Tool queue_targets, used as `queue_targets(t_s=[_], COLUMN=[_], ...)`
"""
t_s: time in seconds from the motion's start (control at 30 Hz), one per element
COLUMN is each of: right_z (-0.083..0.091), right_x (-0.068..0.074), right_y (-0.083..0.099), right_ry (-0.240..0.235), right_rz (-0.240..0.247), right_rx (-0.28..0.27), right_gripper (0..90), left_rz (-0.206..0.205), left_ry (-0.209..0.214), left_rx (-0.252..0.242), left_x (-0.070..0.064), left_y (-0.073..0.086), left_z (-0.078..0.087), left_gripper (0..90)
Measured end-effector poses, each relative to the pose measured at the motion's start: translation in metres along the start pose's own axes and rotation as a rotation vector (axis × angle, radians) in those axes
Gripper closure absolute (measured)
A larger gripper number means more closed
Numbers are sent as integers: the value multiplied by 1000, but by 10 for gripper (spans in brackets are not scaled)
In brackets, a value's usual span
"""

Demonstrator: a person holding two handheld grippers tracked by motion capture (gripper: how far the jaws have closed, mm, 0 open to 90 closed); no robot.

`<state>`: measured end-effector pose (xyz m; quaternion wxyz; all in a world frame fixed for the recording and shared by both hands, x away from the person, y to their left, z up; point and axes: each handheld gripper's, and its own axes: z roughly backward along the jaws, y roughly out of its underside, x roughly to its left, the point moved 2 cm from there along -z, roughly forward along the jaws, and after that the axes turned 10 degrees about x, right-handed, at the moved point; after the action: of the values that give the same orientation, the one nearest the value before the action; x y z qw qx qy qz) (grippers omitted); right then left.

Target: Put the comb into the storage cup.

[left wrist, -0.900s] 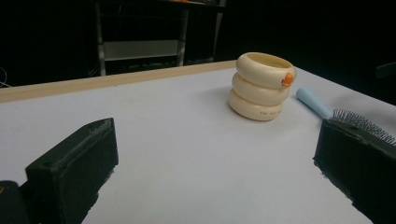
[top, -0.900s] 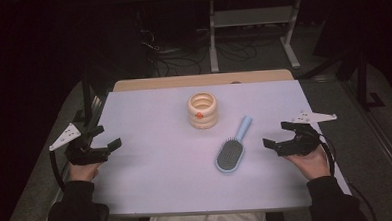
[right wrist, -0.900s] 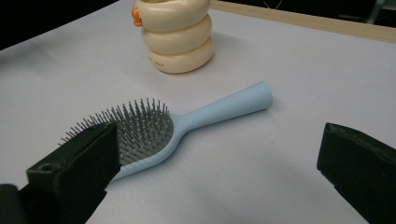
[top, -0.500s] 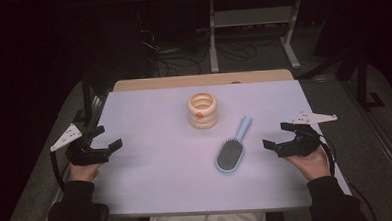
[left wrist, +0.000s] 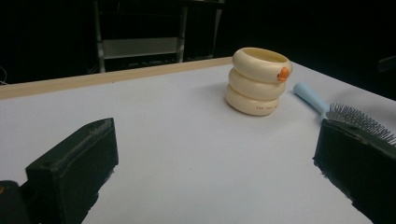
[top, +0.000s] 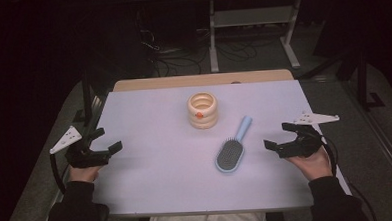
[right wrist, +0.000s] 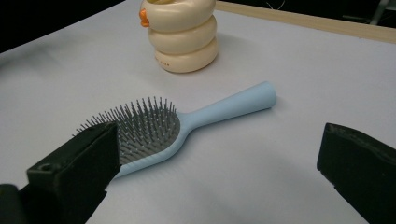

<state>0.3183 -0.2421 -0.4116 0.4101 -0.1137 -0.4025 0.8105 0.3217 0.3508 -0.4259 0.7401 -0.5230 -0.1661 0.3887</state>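
Two grippers, left gripper [top: 106, 142] and right gripper [top: 279, 135], rest spread and empty on the pale table [top: 149, 117] flanking the hairbrush [top: 233, 150]; dark room beyond.

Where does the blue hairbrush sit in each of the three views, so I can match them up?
High view: the hairbrush lies right of centre on the table, bristles up, handle pointing away toward the cream ringed holder.
Left gripper view: hairbrush at the right edge, its head partly behind a black jaw.
Right gripper view: hairbrush lies centre-left, head near the left jaw.
Shared landmark: the cream ringed holder with its orange spot, just past the handle tip.
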Motion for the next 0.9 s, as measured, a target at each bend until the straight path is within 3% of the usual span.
queue_targets(t_s=[0.43,0.6,0.9], right_z=[12,12,9], right_x=[1,4,3], right_y=[-15,-30,-50], right_ry=[1,-10,-15], right_rz=[22,57,77], right_rx=[-9,10,41], right_gripper=[0,0,0], left_rz=[2,6,6], left_ry=[-4,-5,-1], left_rx=[7,6,3], left_x=[-2,-2,-2], left_y=[1,2,2], left_z=[0,0,0], left_gripper=[0,0,0])
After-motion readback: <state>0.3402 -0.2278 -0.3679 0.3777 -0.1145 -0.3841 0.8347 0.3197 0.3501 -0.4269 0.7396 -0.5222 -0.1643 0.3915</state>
